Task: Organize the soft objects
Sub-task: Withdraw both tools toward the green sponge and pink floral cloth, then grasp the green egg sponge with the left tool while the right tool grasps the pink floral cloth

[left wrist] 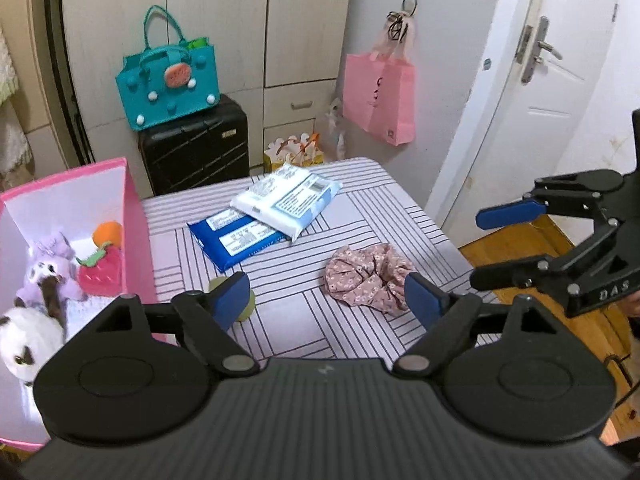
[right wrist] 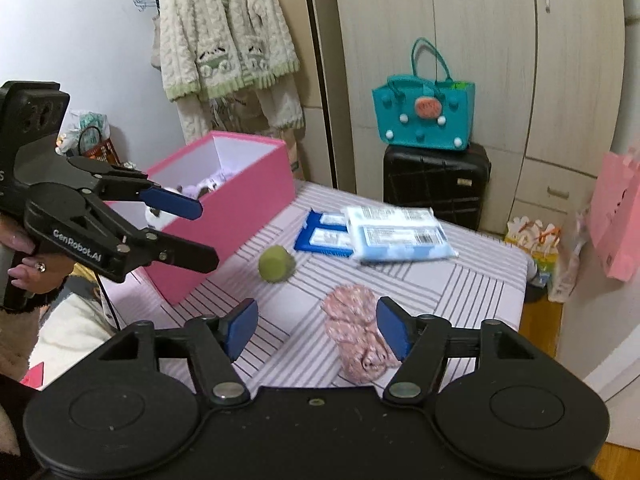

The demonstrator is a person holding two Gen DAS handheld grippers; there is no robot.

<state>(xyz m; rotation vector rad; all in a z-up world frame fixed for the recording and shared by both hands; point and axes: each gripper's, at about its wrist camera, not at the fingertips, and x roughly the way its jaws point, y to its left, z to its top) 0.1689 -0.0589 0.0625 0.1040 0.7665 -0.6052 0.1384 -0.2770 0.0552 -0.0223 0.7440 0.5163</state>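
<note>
On the striped table [left wrist: 360, 196] lie a pink floral scrunchie [left wrist: 366, 276] [right wrist: 356, 336], a green ball [right wrist: 277, 264], a blue pack [left wrist: 232, 240] and a white pack [left wrist: 288, 204] resting on it. At the table's left stands a pink box [left wrist: 134, 216] [right wrist: 240, 216] with a purple plush [left wrist: 48, 272], a strawberry toy [left wrist: 102, 274] and a white plush [left wrist: 24, 340] inside. My left gripper [left wrist: 326, 292] [right wrist: 202, 234] hovers open beside the box; its left finger partly hides the ball. My right gripper [right wrist: 317, 312] [left wrist: 482, 248] is open above the scrunchie, gripping nothing.
Behind the table a black suitcase [left wrist: 196, 152] carries a teal bag [left wrist: 168, 84]. A pink bag [left wrist: 380, 100] hangs on the wall by a white door [left wrist: 532, 80]. A gift bag [right wrist: 536, 240] sits on the floor, and a knitted cardigan [right wrist: 224, 32] hangs at the back left.
</note>
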